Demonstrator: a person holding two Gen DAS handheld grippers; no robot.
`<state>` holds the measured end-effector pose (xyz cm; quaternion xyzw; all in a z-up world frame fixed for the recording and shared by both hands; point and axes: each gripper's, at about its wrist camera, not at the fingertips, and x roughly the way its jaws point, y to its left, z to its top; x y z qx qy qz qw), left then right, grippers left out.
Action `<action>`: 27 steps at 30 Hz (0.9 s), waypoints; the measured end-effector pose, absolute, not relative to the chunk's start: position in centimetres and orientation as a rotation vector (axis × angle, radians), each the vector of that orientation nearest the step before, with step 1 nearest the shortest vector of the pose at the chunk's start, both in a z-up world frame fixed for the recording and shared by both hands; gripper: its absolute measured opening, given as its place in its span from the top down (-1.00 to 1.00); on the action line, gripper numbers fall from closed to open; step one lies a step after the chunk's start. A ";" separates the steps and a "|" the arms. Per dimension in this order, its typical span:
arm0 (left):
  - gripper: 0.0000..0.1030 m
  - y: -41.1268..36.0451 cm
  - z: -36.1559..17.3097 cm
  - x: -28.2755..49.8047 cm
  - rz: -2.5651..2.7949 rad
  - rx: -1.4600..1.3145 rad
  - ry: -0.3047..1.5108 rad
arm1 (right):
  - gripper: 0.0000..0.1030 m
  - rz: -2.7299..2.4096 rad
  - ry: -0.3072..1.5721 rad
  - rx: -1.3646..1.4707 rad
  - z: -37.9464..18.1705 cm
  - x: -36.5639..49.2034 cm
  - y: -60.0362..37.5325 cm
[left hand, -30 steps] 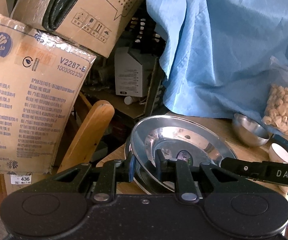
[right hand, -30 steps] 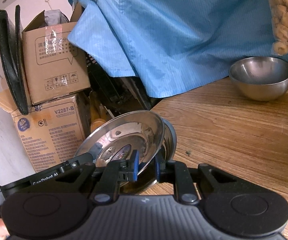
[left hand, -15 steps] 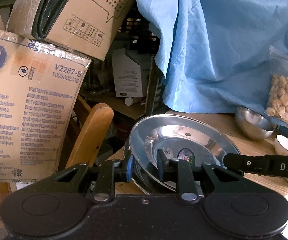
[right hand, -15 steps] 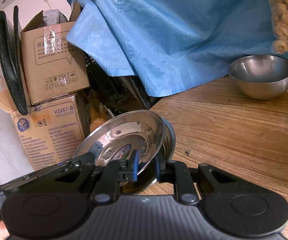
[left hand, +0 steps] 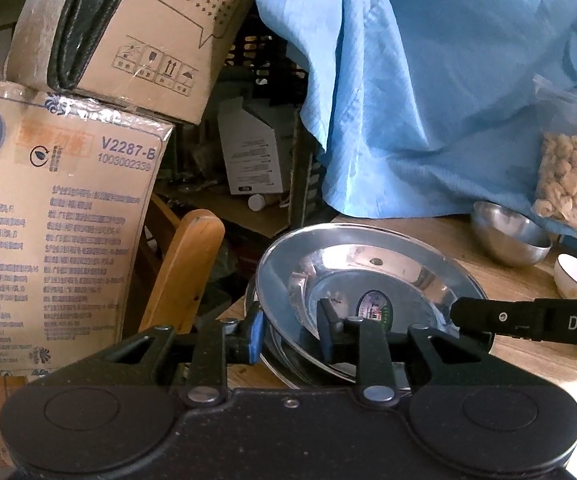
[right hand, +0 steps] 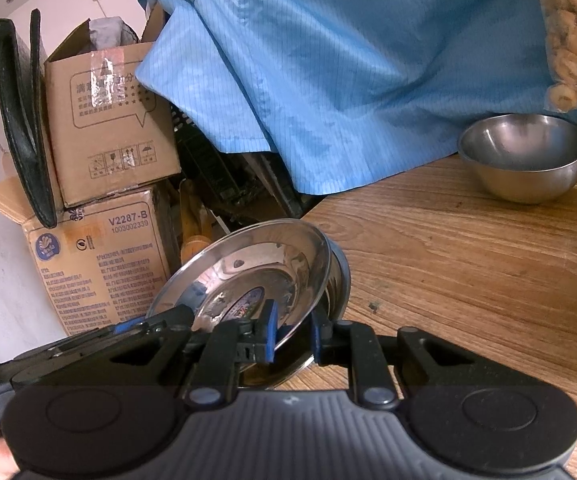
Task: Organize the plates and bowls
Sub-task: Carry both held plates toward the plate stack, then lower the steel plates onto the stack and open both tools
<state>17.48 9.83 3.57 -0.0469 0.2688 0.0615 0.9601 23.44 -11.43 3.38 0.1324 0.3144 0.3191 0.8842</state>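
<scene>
A shiny steel plate with a round sticker in its middle is sitting tilted on another plate at the wooden table edge. The right gripper is pinching its rim; the left gripper jaws are opening around the rim.

Both wrist views close, angled down, facing blue cloth; share steel plate.
</scene>
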 end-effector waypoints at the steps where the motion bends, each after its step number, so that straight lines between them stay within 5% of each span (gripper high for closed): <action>1: 0.42 9.8 3.6 17.5 0.124 -0.091 0.547 | 0.63 0.664 0.654 0.277 3.4 23.4 -11.5; 12: 0.36 9.6 3.5 17.8 0.134 -0.057 0.550 | 0.61 0.663 0.649 0.259 3.5 23.2 -11.3; 20: 0.12 10.1 3.4 17.9 0.144 -0.099 0.550 | 0.50 0.646 0.634 0.213 3.7 23.0 -10.8; 25: -0.31 10.3 3.8 17.6 0.150 -0.147 0.527 | 0.43 0.625 0.618 0.133 3.9 22.7 -10.2; 27: -0.76 10.5 4.1 17.2 0.163 -0.175 0.502 | 0.34 0.611 0.601 0.084 3.8 22.4 -9.6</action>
